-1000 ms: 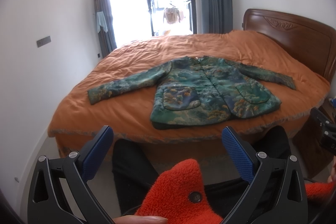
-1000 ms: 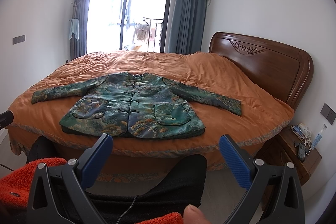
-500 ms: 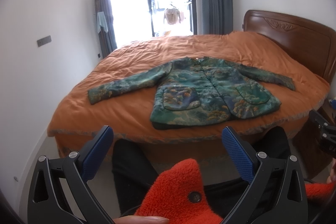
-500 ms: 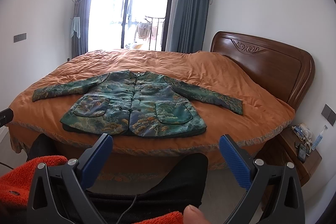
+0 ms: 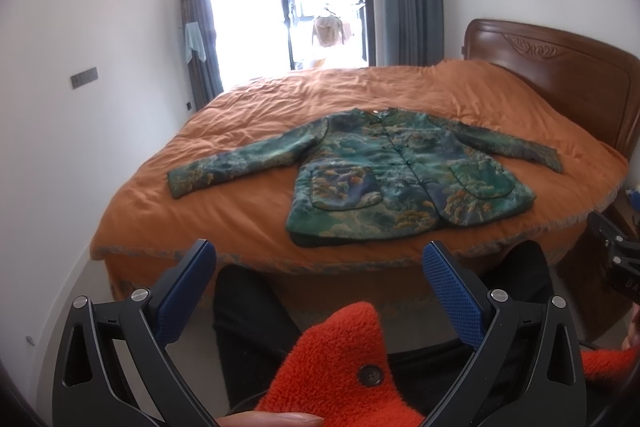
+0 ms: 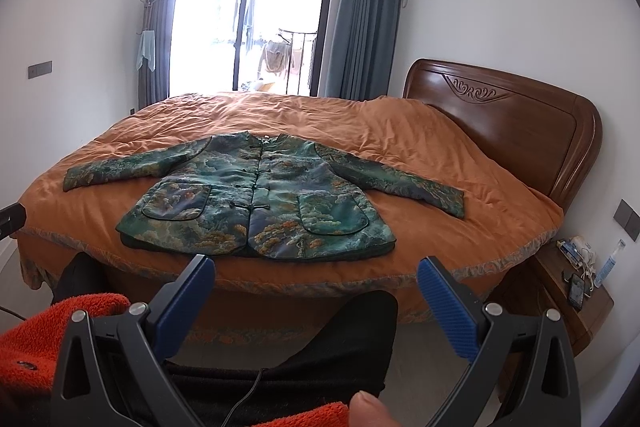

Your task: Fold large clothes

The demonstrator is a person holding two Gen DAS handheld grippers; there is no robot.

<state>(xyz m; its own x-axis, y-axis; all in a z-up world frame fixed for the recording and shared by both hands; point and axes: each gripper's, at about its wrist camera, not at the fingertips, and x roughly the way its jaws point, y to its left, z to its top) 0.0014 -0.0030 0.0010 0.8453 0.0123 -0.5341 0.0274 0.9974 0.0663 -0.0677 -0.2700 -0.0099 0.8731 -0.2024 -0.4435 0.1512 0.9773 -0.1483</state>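
- A green patterned jacket (image 6: 256, 203) lay flat, front up, on the orange bedcover (image 6: 420, 155) of the bed, near the bed's front edge, with both sleeves stretched out to the sides.
- Its front was fastened down the middle, and a patch pocket sat on each side of the lower front.
- The left gripper (image 5: 320, 267) hung in the air before the bed, well apart from the jacket, its blue-padded fingers (image 5: 450, 293) spread wide with nothing between them.
- The right gripper (image 6: 316, 279) hung likewise short of the bed, fingers (image 6: 444, 301) spread and holding nothing.
- Orange fleece sleeves (image 5: 340, 359) and dark trouser legs (image 6: 344, 343) of the person showed below the grippers.
- A carved wooden headboard (image 6: 508, 131) stood at the right of the bed, with a nightstand (image 6: 576, 291) carrying small items beside it.
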